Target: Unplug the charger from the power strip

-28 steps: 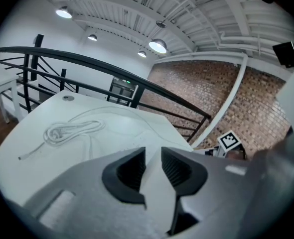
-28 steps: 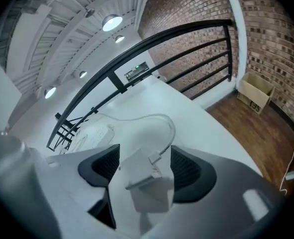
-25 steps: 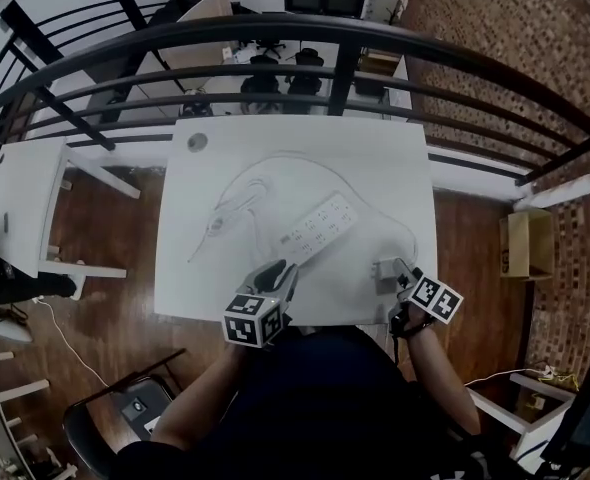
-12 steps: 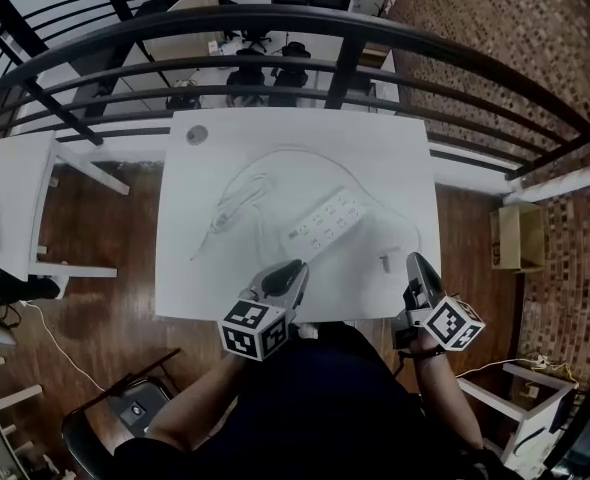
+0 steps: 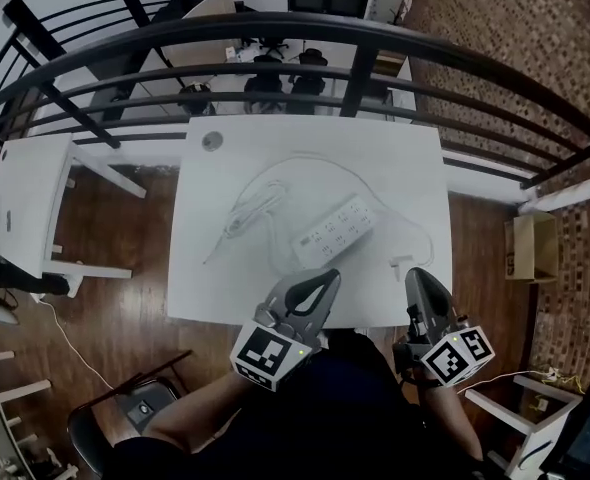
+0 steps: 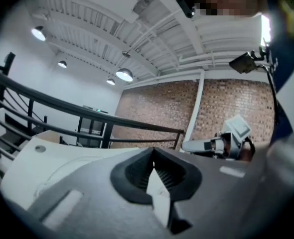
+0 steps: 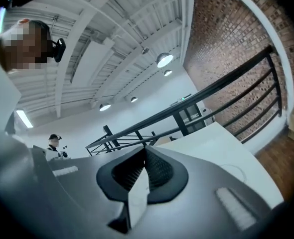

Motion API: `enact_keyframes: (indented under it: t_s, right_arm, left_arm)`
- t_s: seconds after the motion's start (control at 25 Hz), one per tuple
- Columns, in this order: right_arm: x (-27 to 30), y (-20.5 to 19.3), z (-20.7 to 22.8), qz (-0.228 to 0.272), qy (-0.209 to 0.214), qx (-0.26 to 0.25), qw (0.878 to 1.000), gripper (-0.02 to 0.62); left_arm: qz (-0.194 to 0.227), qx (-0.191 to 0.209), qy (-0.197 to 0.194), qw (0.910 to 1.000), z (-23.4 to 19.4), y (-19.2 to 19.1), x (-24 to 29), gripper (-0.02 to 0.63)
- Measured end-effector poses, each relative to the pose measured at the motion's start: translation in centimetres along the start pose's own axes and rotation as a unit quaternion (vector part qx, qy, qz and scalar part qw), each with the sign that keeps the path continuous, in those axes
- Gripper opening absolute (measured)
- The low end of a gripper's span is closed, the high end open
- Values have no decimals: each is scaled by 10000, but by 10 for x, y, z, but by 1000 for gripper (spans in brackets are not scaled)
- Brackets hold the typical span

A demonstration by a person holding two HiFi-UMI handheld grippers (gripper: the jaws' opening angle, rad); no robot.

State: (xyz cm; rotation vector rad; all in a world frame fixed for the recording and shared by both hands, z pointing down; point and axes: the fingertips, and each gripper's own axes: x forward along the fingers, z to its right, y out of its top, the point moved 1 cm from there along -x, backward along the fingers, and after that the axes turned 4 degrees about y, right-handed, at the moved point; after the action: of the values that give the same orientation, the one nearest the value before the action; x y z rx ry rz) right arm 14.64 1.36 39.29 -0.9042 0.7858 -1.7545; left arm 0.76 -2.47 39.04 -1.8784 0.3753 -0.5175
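The white power strip (image 5: 335, 230) lies slantwise in the middle of the white table (image 5: 215, 288). The small white charger (image 5: 401, 262) lies on the table to the strip's right, apart from it, with a thin cable curving off behind it. My left gripper (image 5: 327, 276) hangs above the table's near edge, close to the strip's near end, shut and empty. My right gripper (image 5: 413, 273) hovers just short of the charger, also shut with nothing in it. In each gripper view the jaws (image 6: 153, 153) (image 7: 146, 151) meet at the tips and point out over the table toward the railing.
A loose bundle of white cable (image 5: 250, 208) lies left of the strip, and a small round disc (image 5: 212, 140) sits at the far left corner. A black railing (image 5: 355, 38) runs behind the table. A smaller white table (image 5: 25, 208) stands at the left and a chair (image 5: 140, 403) at the near left.
Both grippers have risen and drawn back toward the near edge. The right one left the charger's side and shut; the left one left the strip's near end and shut.
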Motion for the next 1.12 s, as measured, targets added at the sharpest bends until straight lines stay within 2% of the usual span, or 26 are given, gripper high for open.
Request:
enact_keyframes:
  t_s: [0.08, 0.24, 0.44, 0.64, 1.12]
  right_arm:
    - [0, 2, -1, -32, 163, -211, 9996, 11]
    - [-5, 5, 2, -121, 502, -479, 9975, 11]
    - [-14, 15, 12, -88, 645, -868, 9941, 11]
    - [-21, 24, 29, -29, 742, -945, 9928, 11]
    - [-27, 38, 56, -131, 1025, -1111, 9884, 11]
  left_arm:
    - [-1, 80, -29, 10000, 11, 1, 6, 8]
    - [-108, -120, -15, 9999, 30, -4, 24, 8]
    - [-145, 43, 66, 9999, 45, -6, 43, 8]
    - [-233, 84, 110, 9996, 60, -14, 61, 8]
    - [-104, 209, 330, 9992, 80, -16, 88, 9]
